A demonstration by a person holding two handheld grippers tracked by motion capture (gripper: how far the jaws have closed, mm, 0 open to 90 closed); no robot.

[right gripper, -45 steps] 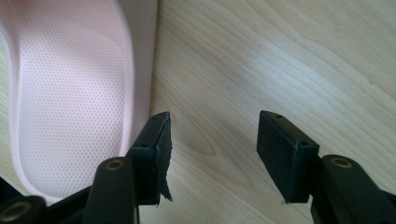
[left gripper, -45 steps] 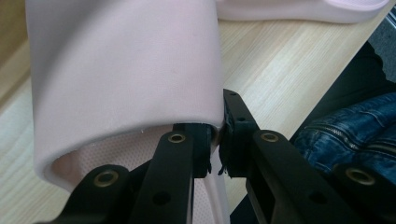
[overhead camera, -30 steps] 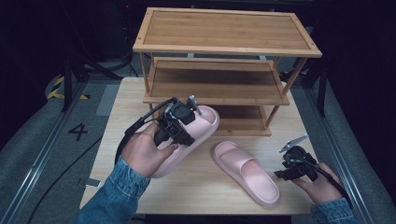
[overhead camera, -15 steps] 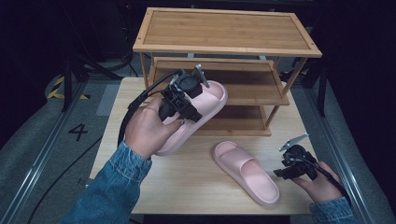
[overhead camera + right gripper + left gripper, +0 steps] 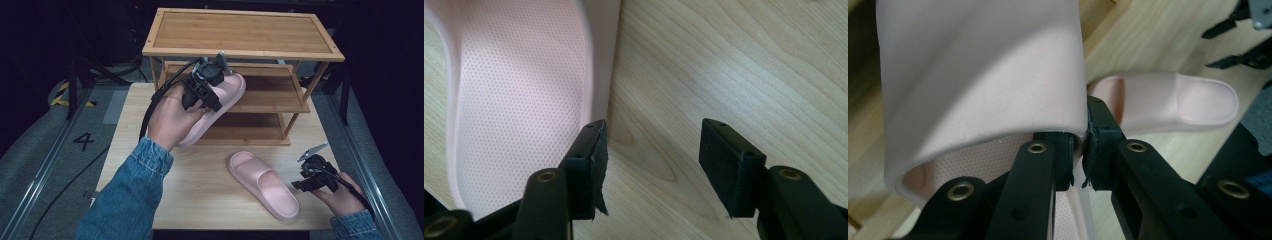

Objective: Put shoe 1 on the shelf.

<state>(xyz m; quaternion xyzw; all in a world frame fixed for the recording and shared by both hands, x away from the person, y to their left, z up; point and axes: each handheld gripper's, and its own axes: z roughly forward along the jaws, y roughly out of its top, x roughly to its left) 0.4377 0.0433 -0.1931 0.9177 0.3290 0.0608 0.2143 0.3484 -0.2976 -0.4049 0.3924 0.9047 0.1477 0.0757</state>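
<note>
Pinching the strap edge of one pink slipper [image 5: 220, 102], the left gripper [image 5: 202, 85] holds it lifted off the table [image 5: 200, 185], toe end up at the middle shelf of the bamboo rack [image 5: 280, 97]. In the left gripper view the jaws sit pressed together on the thin strap rim [image 5: 1068, 115]. Second pink slipper [image 5: 265, 182] lies flat on the table, sole down, in front of the rack and well apart from the raised one. Right gripper [image 5: 312, 172] rests low just beside that slipper's heel end; jaws spread, nothing between them, bare wood in the gap, left jaw next to the slipper's side wall [image 5: 601, 60].
</note>
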